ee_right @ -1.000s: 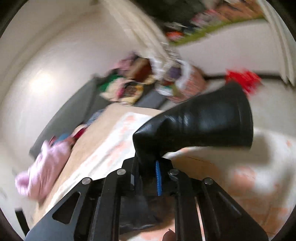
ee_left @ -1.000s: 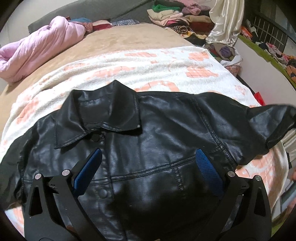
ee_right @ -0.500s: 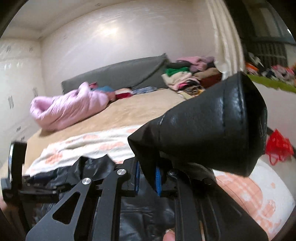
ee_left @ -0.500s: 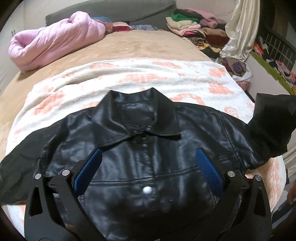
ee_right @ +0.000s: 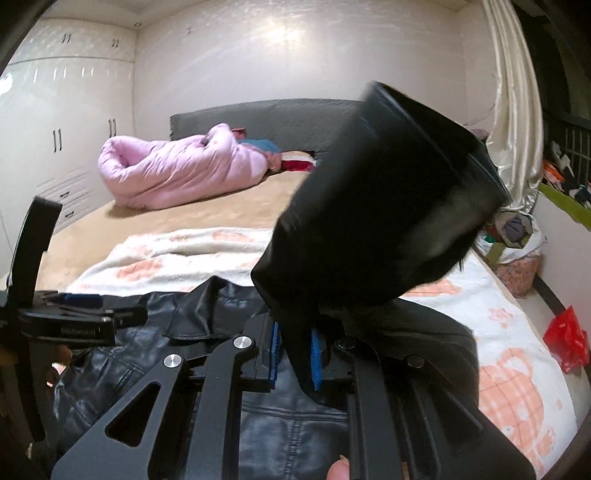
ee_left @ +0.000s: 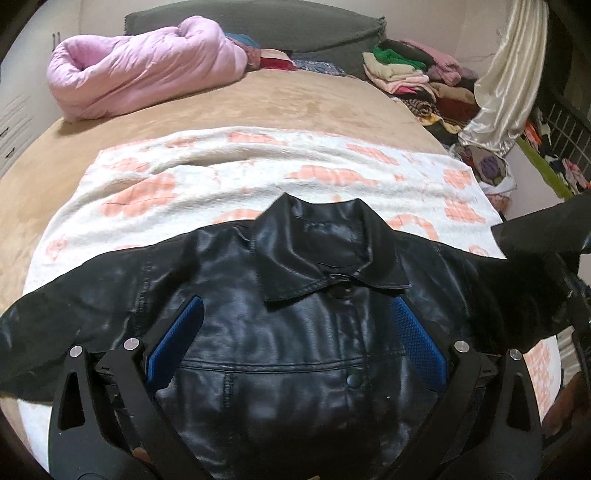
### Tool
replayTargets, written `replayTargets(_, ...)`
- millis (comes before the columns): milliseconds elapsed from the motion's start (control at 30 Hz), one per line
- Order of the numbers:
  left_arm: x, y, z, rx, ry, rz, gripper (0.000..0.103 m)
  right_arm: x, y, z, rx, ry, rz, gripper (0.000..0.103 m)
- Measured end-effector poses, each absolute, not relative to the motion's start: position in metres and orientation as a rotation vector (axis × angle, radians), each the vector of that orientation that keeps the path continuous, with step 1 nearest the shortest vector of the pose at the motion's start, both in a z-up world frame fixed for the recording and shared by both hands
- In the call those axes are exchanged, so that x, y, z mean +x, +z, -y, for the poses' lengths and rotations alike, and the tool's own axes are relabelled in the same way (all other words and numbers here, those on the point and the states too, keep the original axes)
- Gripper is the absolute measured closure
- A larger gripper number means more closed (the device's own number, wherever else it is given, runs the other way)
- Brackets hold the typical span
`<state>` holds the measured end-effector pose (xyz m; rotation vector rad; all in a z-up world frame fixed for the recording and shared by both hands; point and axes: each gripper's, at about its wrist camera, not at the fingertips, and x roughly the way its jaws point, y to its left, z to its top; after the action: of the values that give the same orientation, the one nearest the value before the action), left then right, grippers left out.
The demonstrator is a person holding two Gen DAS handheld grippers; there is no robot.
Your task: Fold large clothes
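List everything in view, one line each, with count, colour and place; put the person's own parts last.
Leather jacket: one, black, front up on the blanket.
Jacket sleeve: one, black, lifted at the right.
Fleece blanket: one, white with peach pattern, across the bed.
Bed cover: one, tan.
Puffy duvet: one, pink, by the grey headboard.
Clothes pile: mixed colours, far right corner.
Curtain: cream, right.
Wardrobe: white, left wall.
Left gripper: open above the jacket.
Right gripper: shut on the sleeve.
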<state>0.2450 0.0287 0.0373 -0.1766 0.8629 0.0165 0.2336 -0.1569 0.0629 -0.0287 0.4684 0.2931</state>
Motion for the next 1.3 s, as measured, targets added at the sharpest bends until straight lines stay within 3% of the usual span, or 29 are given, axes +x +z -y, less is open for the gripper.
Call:
replayTargets(400,0.232,0.034,-0.082,-0.272,0.051,-0.858,0.008,0.24,0.055,0.098,-0.133,0.367,-0.506,0.091)
replayTargets(1033,0.215,0.011,-0.147,-0.599,-0.124,-0.874,0.008,0.245,-0.003,-0.021,-0.315,0.509,-0.6,0.087)
replayTargets(1167,0.218,-0.004,-0.146,-0.652,-0.18,-0.902,0.008,0.246,-0.018,-0.029,-0.315,0.522,-0.659,0.061)
replayTargets(1200,0.219,-0.006,-0.145,-0.655,-0.183,-0.909,0.008,0.245,-0.021,-0.03,-0.32,0.528,-0.667,0.06)
replayTargets(1233,0.22,-0.01,-0.143,-0.651,-0.19,-0.918,0.008,0.245,-0.023,-0.032,-0.326,0.53,-0.678,0.05)
replayTargets(1267,0.221,-0.013,-0.142,-0.649,-0.195,-0.926,0.008,0.243,-0.025,-0.033,-0.337,0.529,-0.695,0.032)
replayTargets(1300,0.222,-0.017,-0.141,-0.648,-0.2,-0.936,0.008,0.24,-0.027,-0.033,-0.348,0.521,-0.704,0.025)
